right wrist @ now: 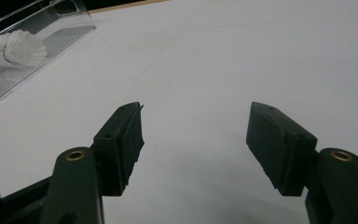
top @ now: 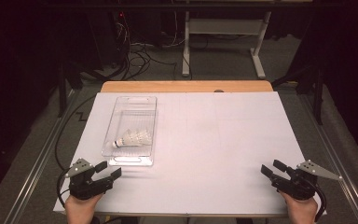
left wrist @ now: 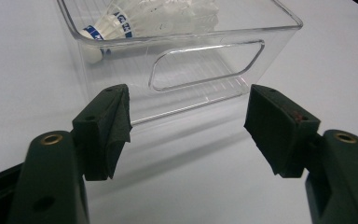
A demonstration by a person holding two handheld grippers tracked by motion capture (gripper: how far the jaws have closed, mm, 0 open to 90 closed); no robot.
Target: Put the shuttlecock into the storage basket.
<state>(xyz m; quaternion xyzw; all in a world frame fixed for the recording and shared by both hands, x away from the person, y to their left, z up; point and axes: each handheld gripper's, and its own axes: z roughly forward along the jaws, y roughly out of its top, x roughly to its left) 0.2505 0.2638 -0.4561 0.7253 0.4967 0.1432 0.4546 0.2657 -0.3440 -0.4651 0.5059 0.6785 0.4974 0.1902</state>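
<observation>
At the near-left corner of the white table (top: 205, 140), at about 7 o'clock from its centre, the left gripper (top: 108, 171) is held low over the surface in a person's hand (top: 80, 207). Its jaws stand wide apart with nothing between them. In the left gripper view the same gripper (left wrist: 186, 126) faces the near end wall of the clear plastic bin (left wrist: 205, 56), which lies just ahead at 12 o'clock; jaws and bin are apart, not touching.

The clear plastic bin (top: 121, 158) sits on the left half of the table, long axis running away from the person. Inside it, toward the near end, lie white shuttlecocks (top: 131, 139) on their sides, nested, the cork tip pointing to 9 o'clock. A blue band shows near the cork in the left gripper view (left wrist: 121, 25). The exact count cannot be told.

At the near-right corner, about 5 o'clock from the table's centre, the right gripper (top: 272, 169) is held likewise, jaws wide and empty, pointing toward 10 o'clock. In the right gripper view this gripper (right wrist: 196, 126) looks over bare table, with bin (right wrist: 9, 88) and shuttlecocks (right wrist: 16, 50) well apart at 10 o'clock.
</observation>
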